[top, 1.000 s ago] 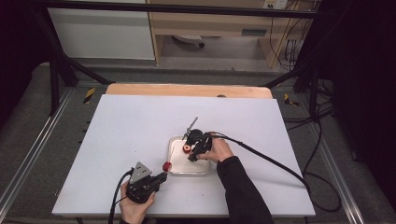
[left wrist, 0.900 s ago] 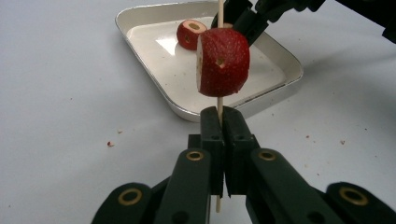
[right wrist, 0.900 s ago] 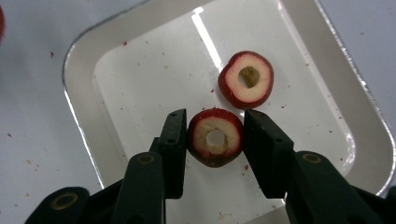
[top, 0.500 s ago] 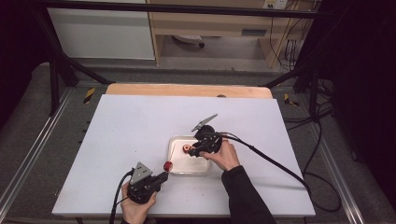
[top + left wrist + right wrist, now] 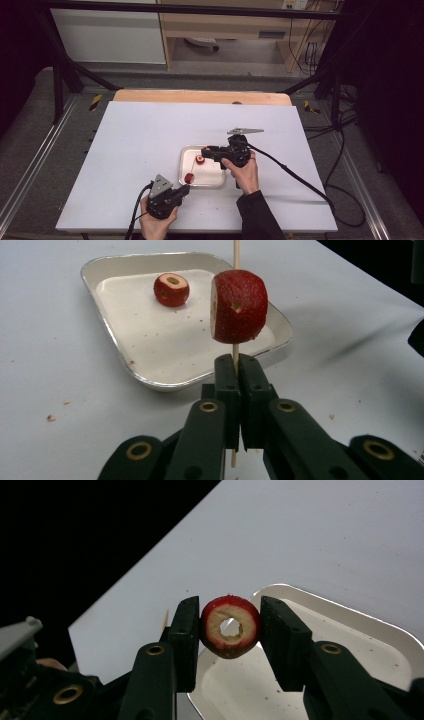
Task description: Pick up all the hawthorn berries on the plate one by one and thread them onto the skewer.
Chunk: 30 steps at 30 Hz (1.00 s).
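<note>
While upright in the left tool (image 5: 239, 371), skewer (image 5: 235, 252), strawberry (image 5: 239, 306) speared.

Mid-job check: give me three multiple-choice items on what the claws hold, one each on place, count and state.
1. Where is the skewer?
A. clamped in the left claw
B. lying in the tray
C. flat on the table

2. How many strawberry pieces are threaded on it?
A. none
B. one
C. three

3. The right claw is:
A. open and empty
B. shut on a cored strawberry piece
C. shut on the tray rim

Key: A, the stick rises from between the closed jaws; B, a single threaded strawberry piece; B, both pads press its sides.
</note>
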Each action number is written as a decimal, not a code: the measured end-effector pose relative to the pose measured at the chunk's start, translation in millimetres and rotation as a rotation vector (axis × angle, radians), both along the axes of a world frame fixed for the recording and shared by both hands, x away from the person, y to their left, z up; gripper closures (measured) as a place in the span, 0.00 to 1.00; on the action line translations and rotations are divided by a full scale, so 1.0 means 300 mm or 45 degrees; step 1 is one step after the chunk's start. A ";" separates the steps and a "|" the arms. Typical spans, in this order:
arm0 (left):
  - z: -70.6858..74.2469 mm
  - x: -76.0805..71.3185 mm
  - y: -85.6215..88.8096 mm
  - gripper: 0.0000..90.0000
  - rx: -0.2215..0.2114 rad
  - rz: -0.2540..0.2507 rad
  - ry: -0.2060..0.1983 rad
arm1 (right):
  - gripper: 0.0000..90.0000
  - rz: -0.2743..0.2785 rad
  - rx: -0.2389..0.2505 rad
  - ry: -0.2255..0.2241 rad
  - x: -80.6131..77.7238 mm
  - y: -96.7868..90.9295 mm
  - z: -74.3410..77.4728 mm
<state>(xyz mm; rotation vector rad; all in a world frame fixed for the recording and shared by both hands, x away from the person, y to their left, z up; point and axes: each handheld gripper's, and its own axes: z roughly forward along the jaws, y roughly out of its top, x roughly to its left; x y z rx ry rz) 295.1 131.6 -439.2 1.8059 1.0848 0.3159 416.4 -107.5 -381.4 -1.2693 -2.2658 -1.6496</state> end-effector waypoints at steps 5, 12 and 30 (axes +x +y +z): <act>0.009 -0.005 -0.033 0.98 -0.023 0.007 -0.001 | 0.68 -0.051 0.089 0.011 -0.004 -0.008 -0.007; -0.001 -0.009 -0.071 0.98 -0.031 0.015 0.025 | 0.68 -0.136 0.207 0.023 0.000 -0.019 -0.010; -0.004 0.017 -0.111 0.98 -0.113 0.070 0.066 | 0.68 -0.168 0.295 0.005 -0.009 -0.005 -0.017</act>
